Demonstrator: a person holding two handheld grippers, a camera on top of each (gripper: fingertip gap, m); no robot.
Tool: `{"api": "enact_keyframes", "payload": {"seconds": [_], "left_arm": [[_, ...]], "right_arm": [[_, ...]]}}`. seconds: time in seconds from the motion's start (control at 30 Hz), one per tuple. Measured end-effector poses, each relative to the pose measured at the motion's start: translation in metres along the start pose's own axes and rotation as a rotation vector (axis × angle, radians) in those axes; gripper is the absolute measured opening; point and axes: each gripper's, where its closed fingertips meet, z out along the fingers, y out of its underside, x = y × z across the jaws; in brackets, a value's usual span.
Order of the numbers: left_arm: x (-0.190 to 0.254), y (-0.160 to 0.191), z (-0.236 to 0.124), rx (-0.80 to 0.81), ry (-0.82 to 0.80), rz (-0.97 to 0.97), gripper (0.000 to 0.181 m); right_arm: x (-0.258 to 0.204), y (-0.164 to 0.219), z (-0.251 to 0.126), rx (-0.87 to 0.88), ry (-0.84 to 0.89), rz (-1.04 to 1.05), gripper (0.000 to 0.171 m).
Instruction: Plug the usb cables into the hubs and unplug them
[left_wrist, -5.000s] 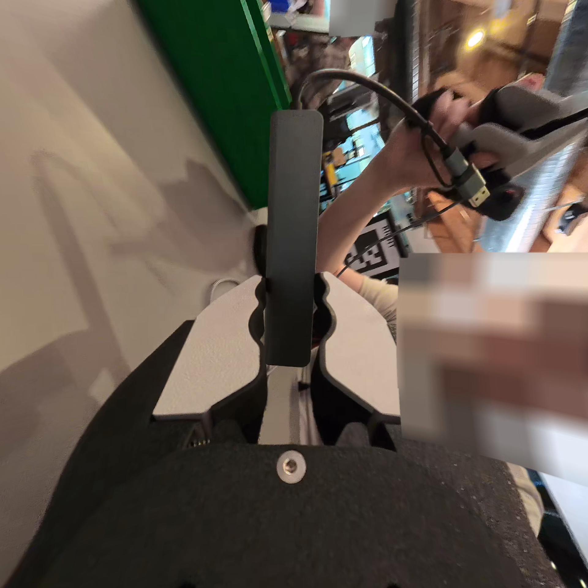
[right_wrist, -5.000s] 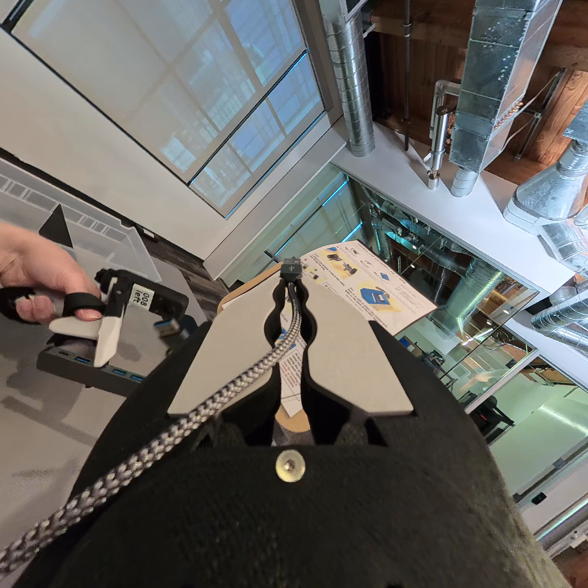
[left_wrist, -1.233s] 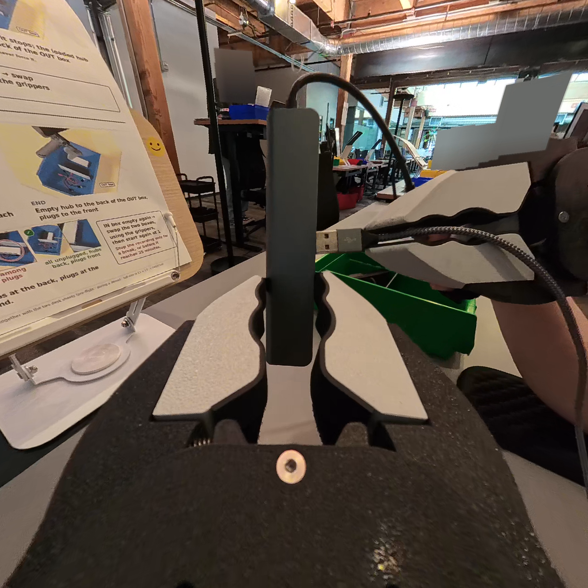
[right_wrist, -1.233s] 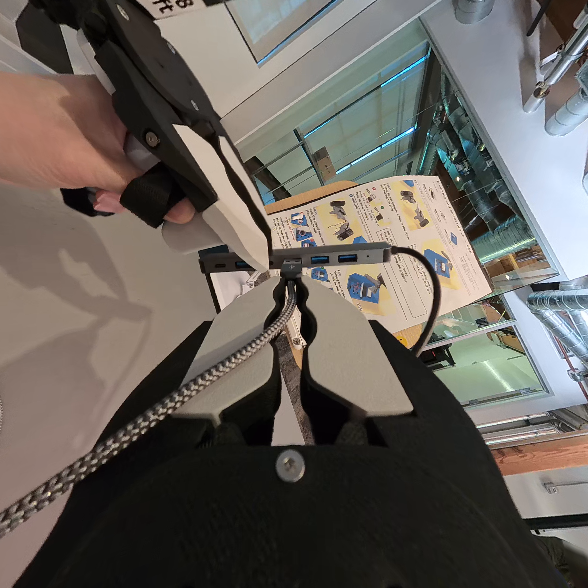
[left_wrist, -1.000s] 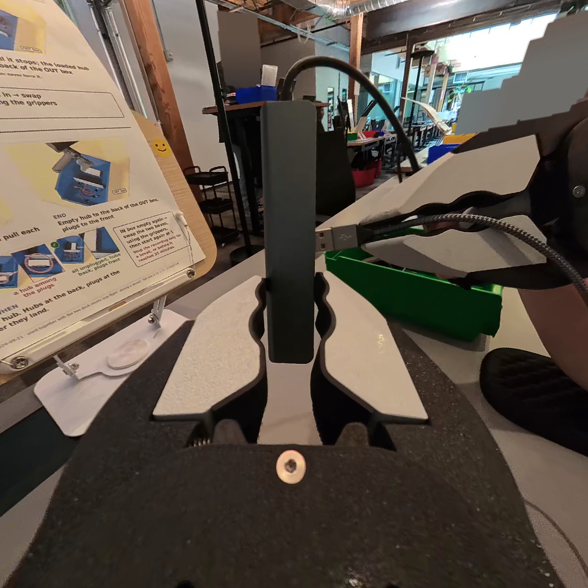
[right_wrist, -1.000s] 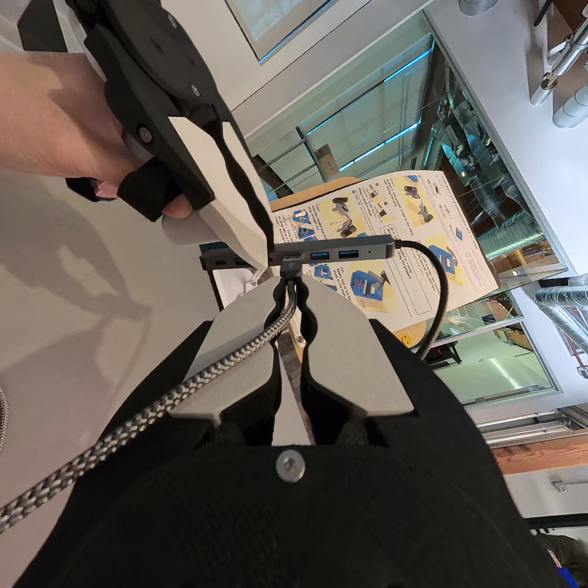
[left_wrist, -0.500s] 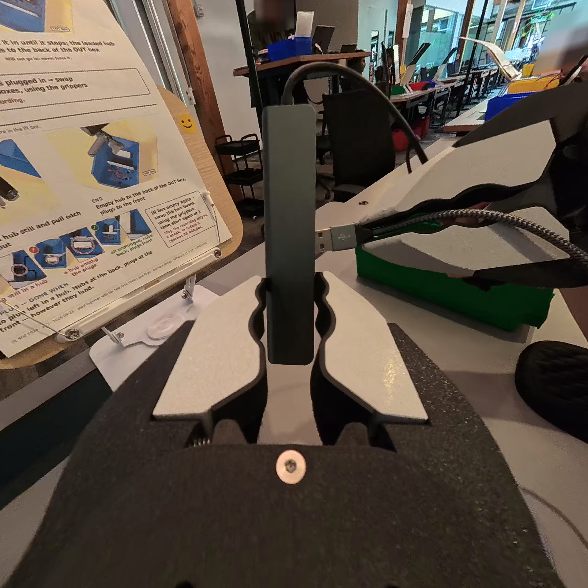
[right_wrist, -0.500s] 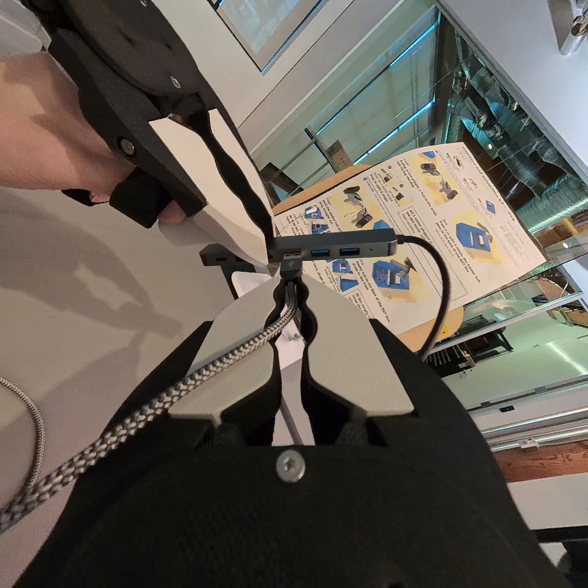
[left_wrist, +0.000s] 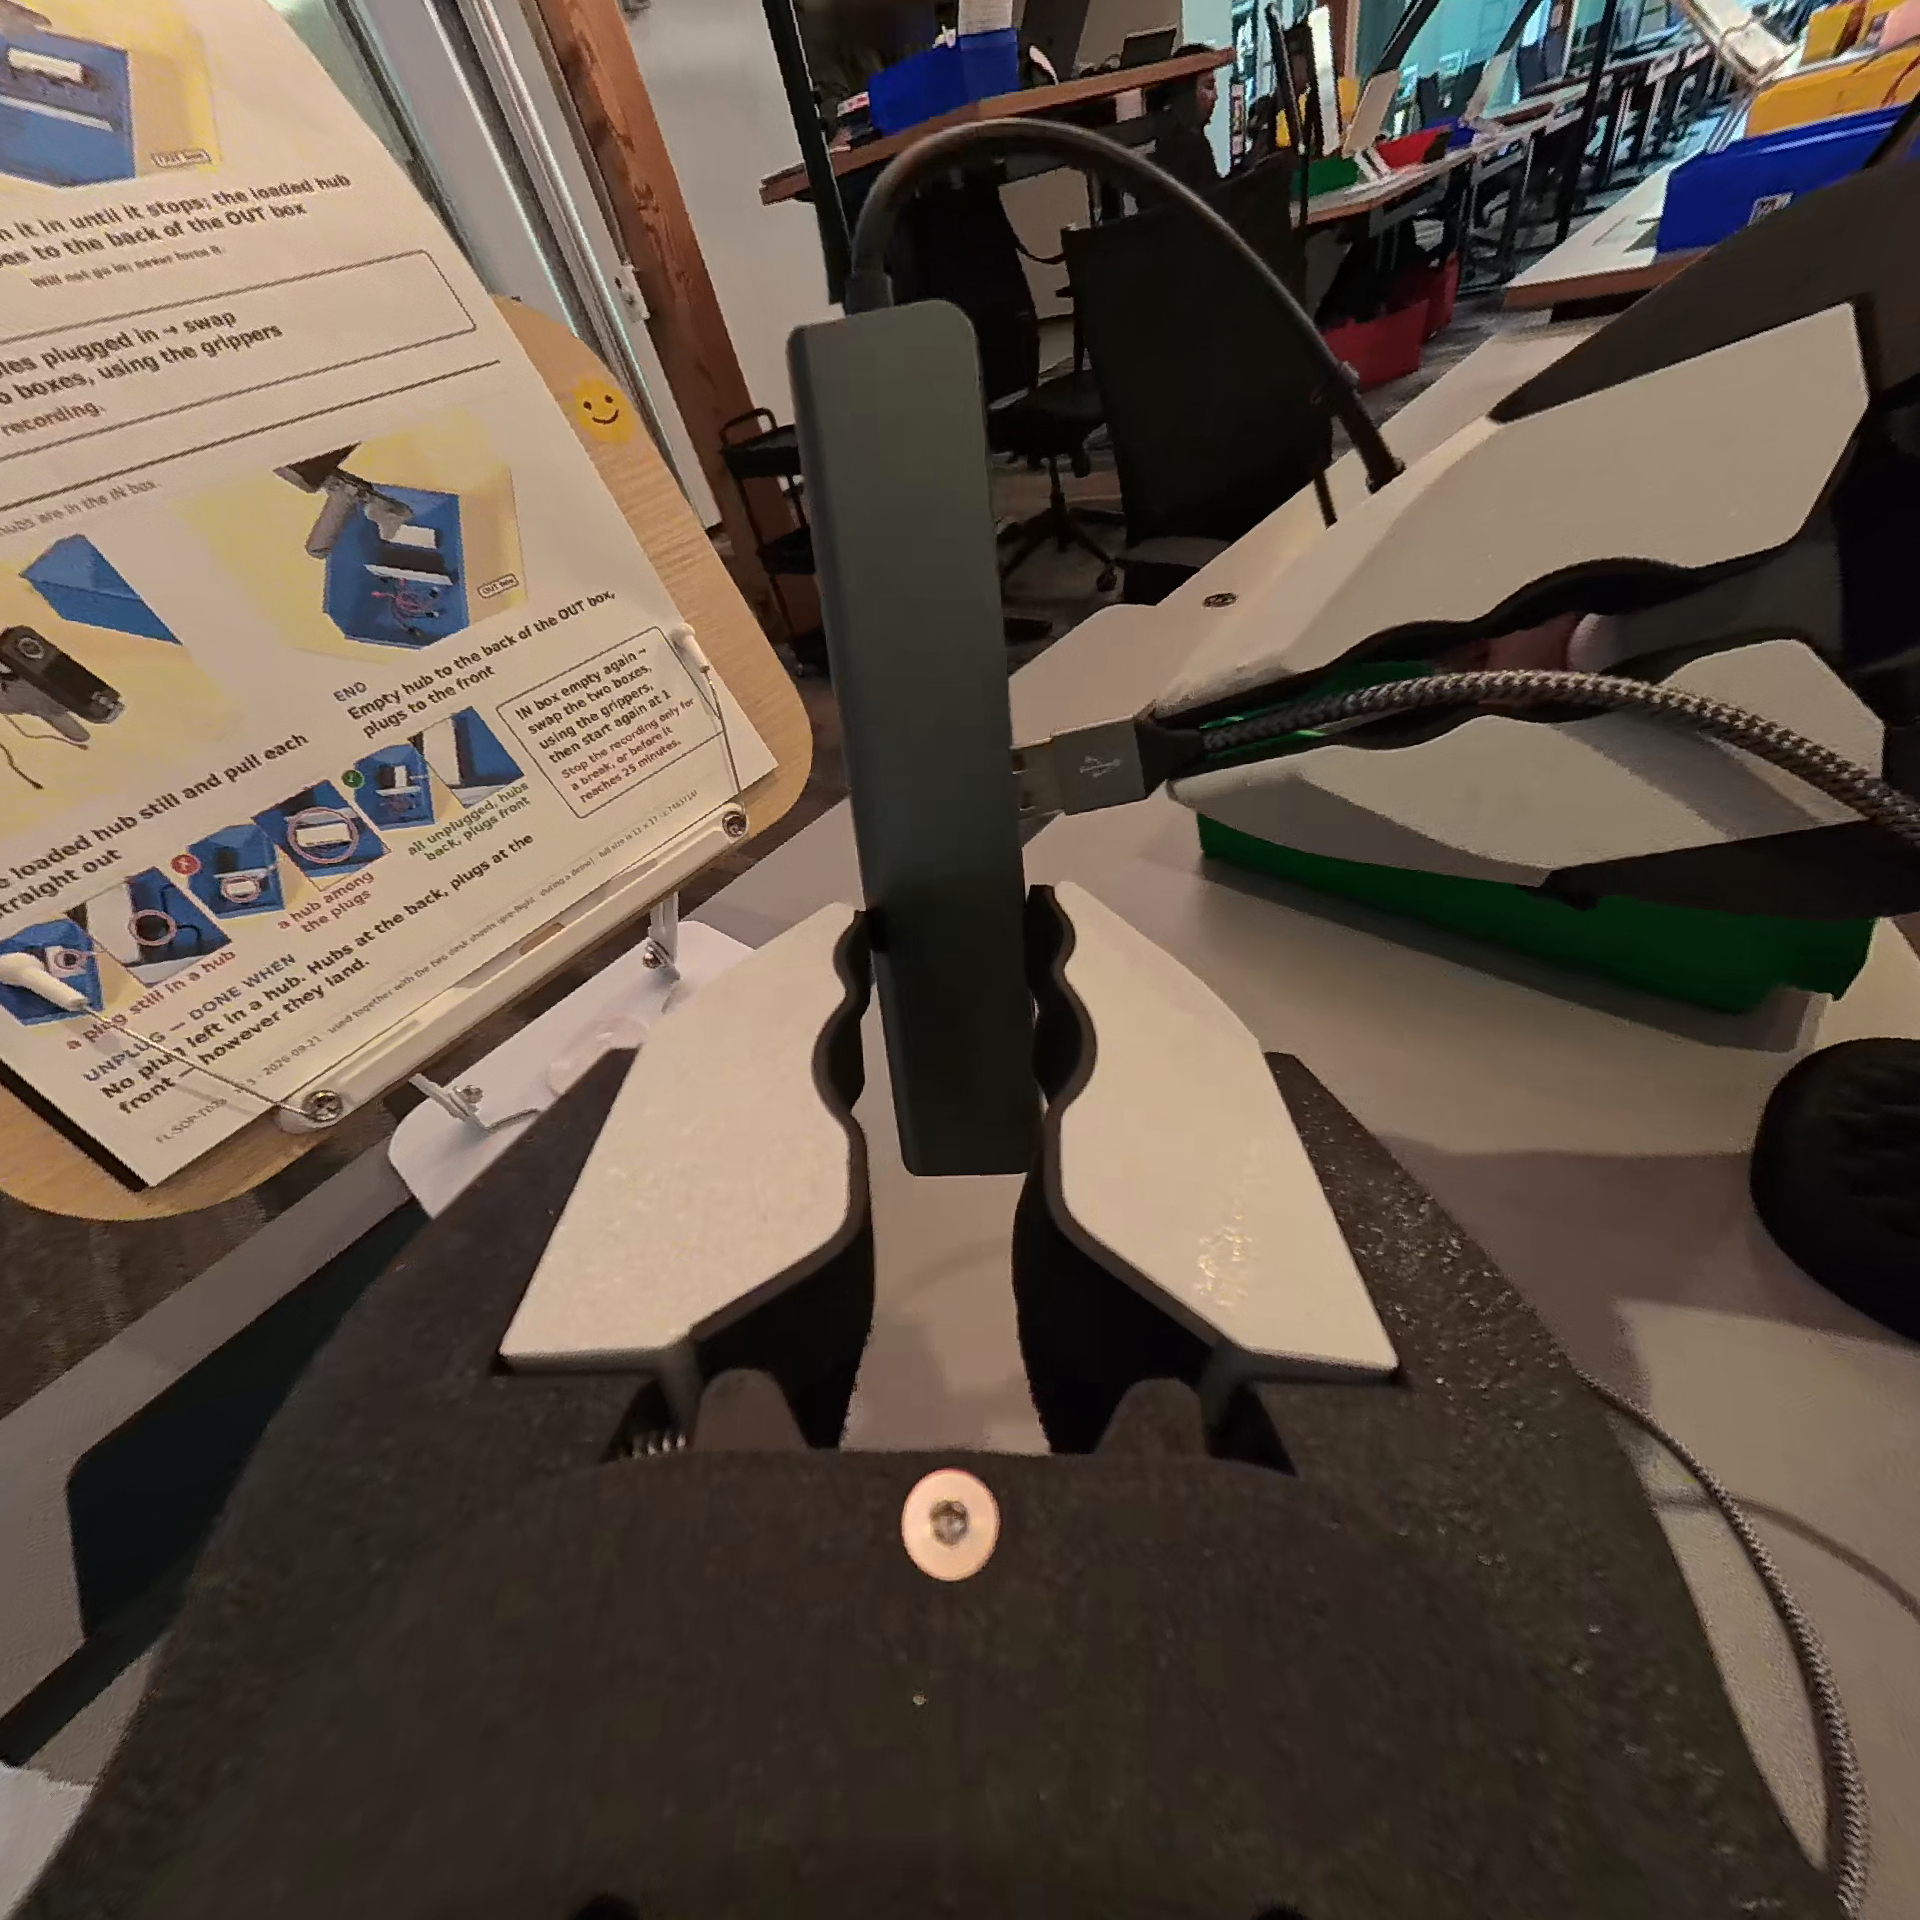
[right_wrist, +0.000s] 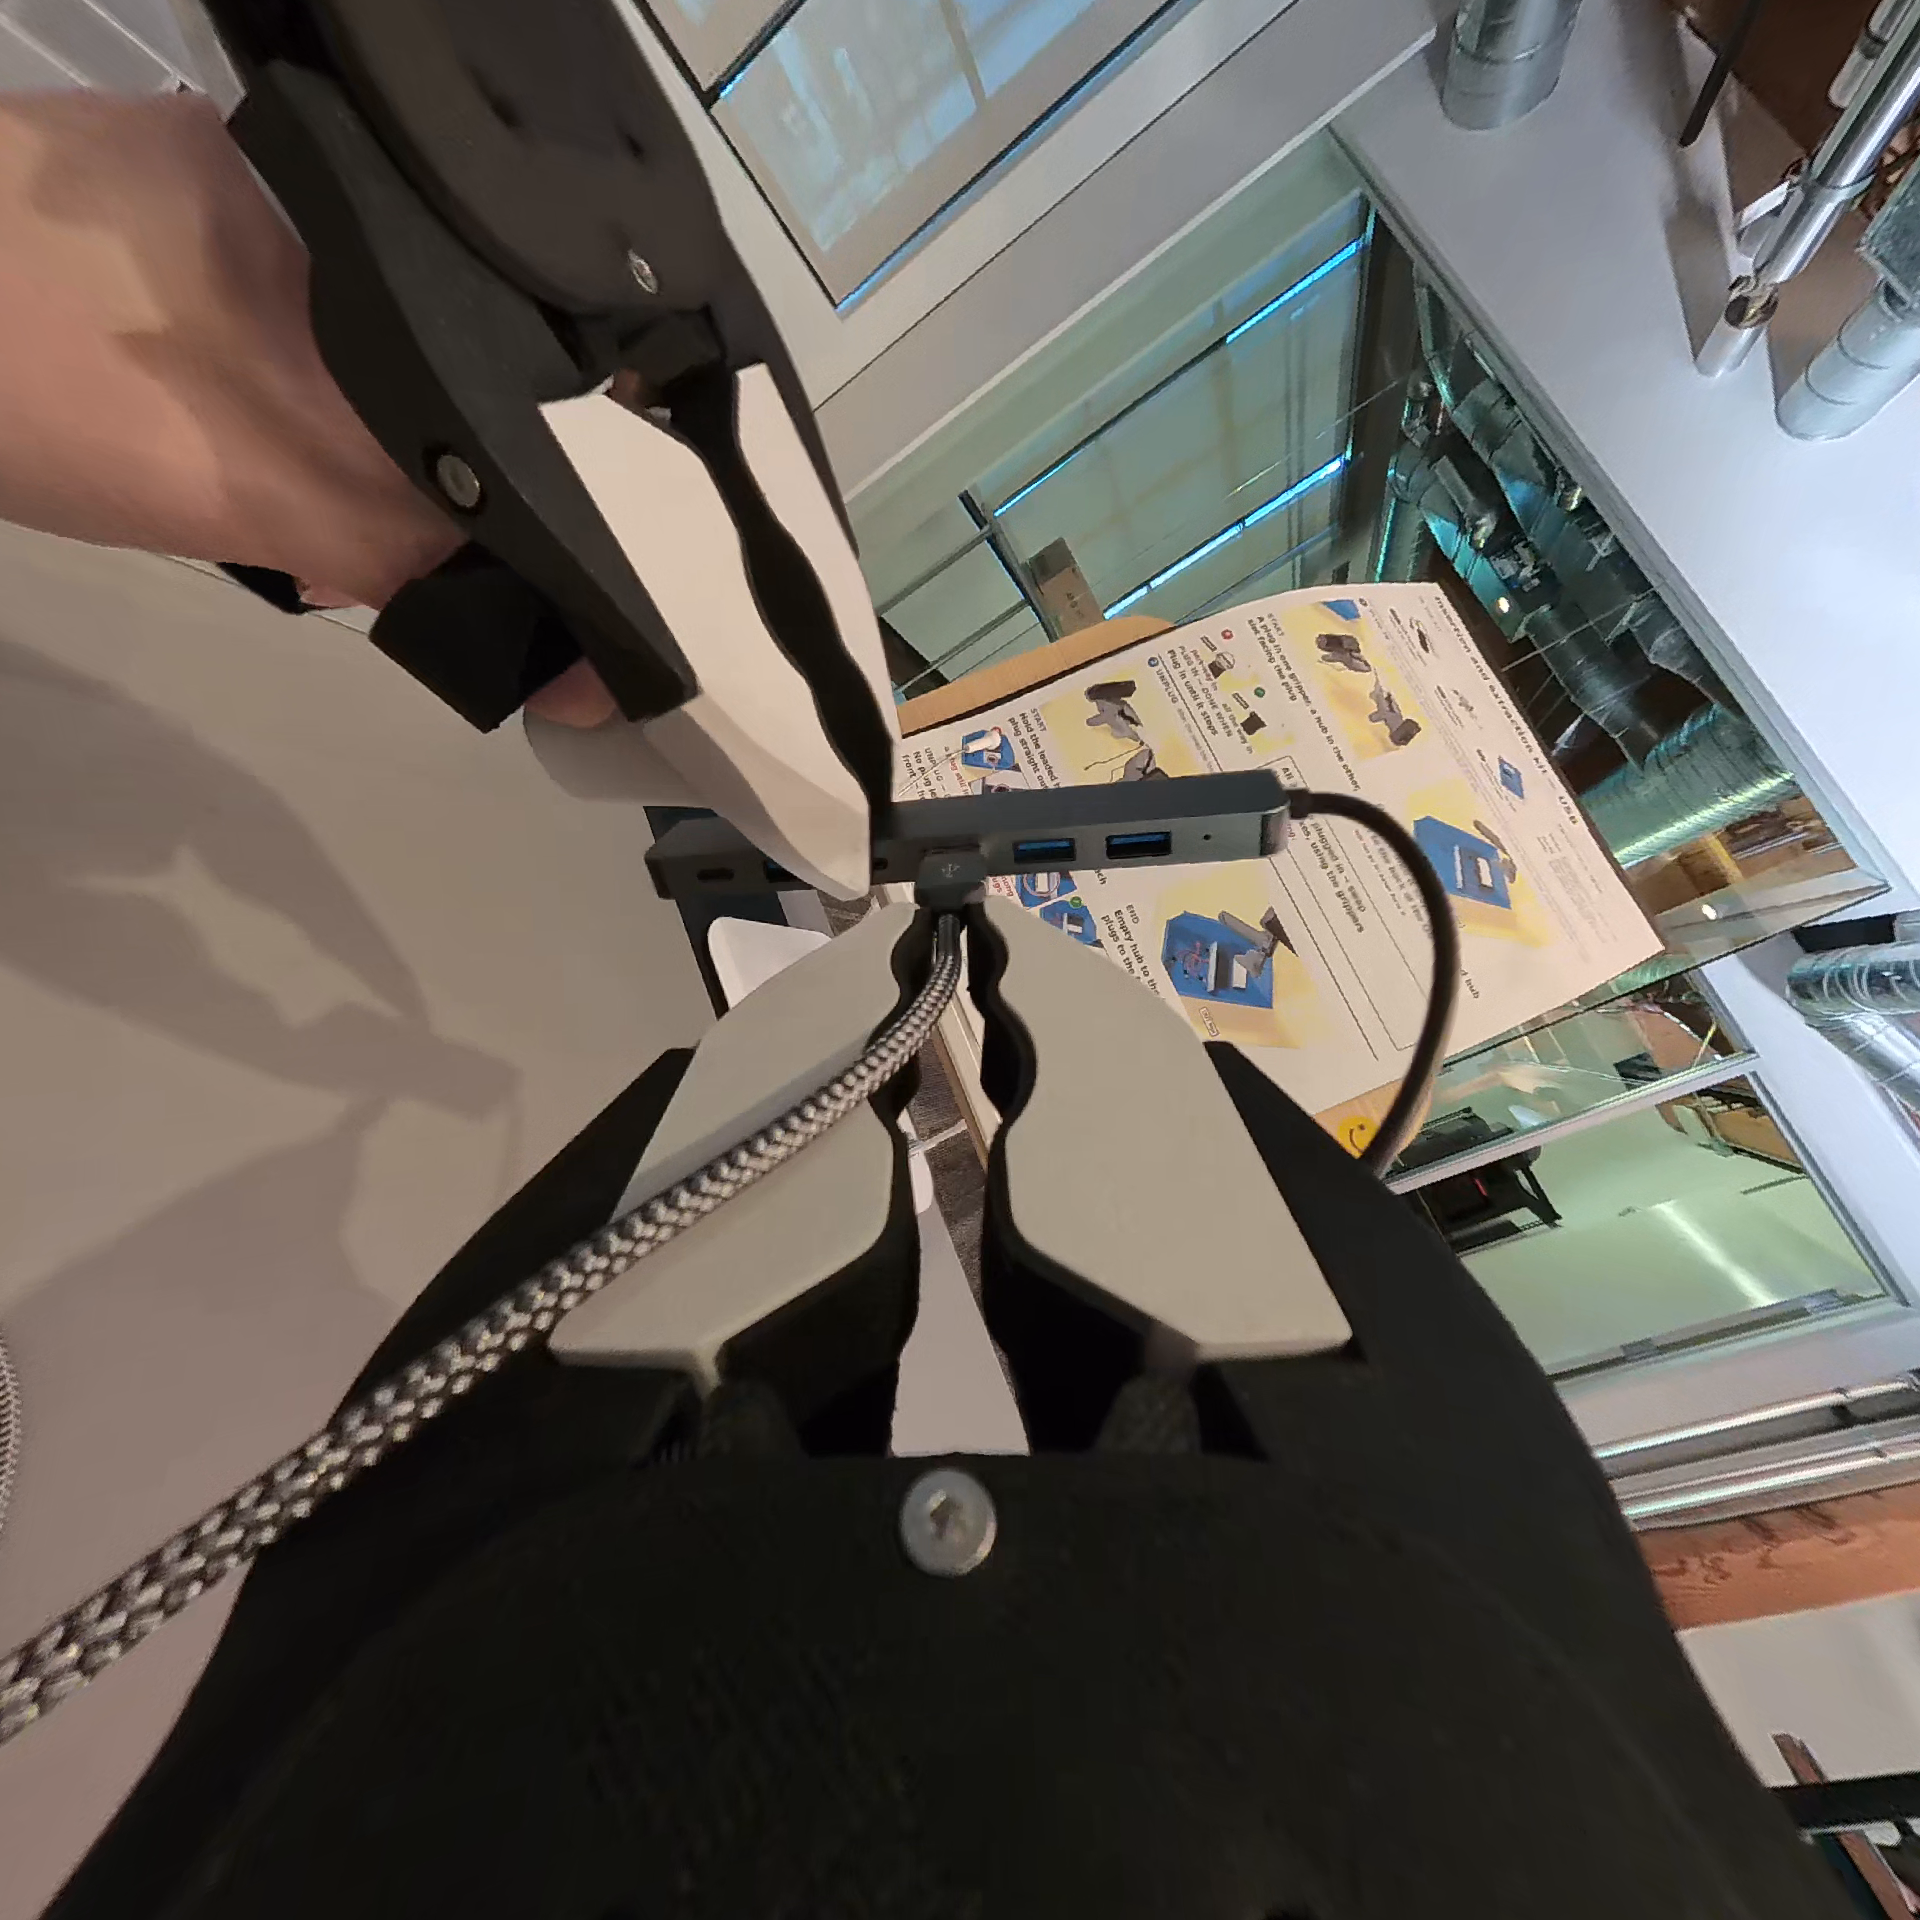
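Observation:
My left gripper is shut on a dark grey USB hub and holds it upright above the table, with its black cable arching off the top. My right gripper is shut on the braided USB cable just behind its plug. The plug tip sits in a port on the hub's side; two blue ports beside it are free. In the left wrist view the plug meets the hub's right edge, with the right gripper behind it.
An instruction sheet on a wooden board stands at the left on a white stand. A green bin lies on the white table behind the right gripper. A black pad is at the right edge. A hand holds the left gripper. About 5 cm separates my left fingertips from my right.
Both grippers have shifted together, so the background moved. The plug has gone a little deeper into the hub's side; less bare metal shows.

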Motion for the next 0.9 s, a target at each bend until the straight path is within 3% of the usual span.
{"api": "enact_keyframes", "payload": {"seconds": [0.9], "left_arm": [[0.0062,-0.0032,-0.0020,-0.012,-0.022,0.068,0.028]], "right_arm": [[0.0003,-0.0019,-0.0014,0.026,0.000,0.010,0.008]]}}
